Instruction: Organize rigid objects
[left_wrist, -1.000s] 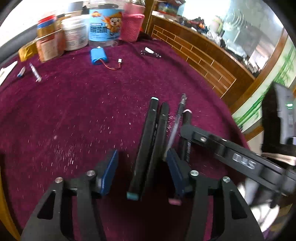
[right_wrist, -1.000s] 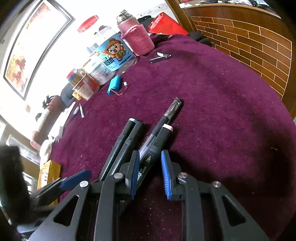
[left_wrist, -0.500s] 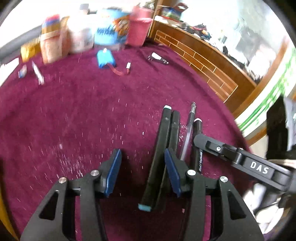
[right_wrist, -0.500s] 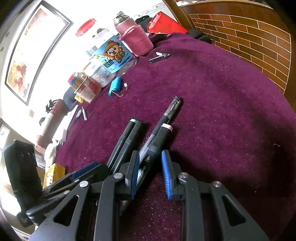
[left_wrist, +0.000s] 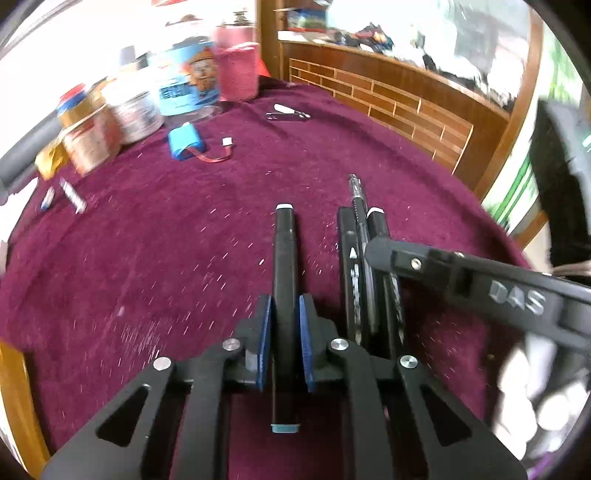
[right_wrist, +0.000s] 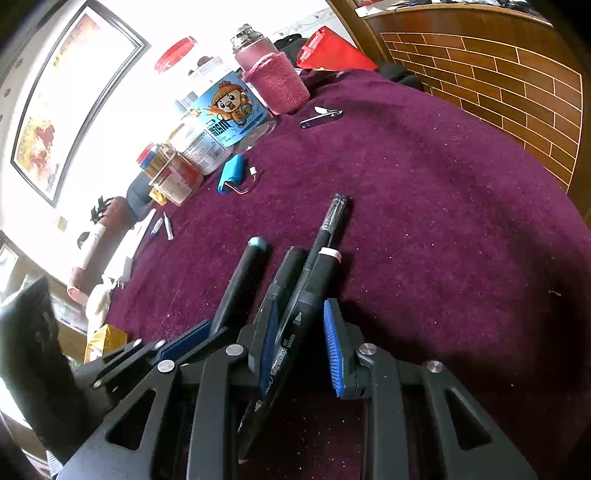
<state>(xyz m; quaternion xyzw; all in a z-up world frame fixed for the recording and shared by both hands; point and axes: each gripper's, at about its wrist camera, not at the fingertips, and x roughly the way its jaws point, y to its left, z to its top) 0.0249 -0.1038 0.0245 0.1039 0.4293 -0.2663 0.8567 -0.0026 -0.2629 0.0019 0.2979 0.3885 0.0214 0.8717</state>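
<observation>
Several dark pens and markers lie side by side on a purple velvet table (left_wrist: 147, 258). My left gripper (left_wrist: 285, 317) is shut on a black marker with teal end caps (left_wrist: 284, 266), which also shows in the right wrist view (right_wrist: 240, 280). To its right lie a black marker (left_wrist: 347, 258), a clear-barrelled pen (left_wrist: 357, 199) and a pink-tipped marker (left_wrist: 376, 225). My right gripper (right_wrist: 299, 332) is open, its blue pads either side of the pink-tipped art marker (right_wrist: 314, 291). The pen (right_wrist: 330, 221) lies beside it.
At the table's far side stand a blue cartoon jar (right_wrist: 225, 114), a pink knitted bottle (right_wrist: 273, 77) and other jars (left_wrist: 92, 136). A blue battery pack (left_wrist: 184, 142), nail clippers (left_wrist: 288, 114) and small tubes (left_wrist: 72, 199) lie on the cloth. A brick-pattern wooden panel (right_wrist: 498, 74) is behind.
My left gripper has closed on the teal-capped marker and drawn it left, apart from the other pens. My right gripper has stayed open around the pink-tipped marker.
</observation>
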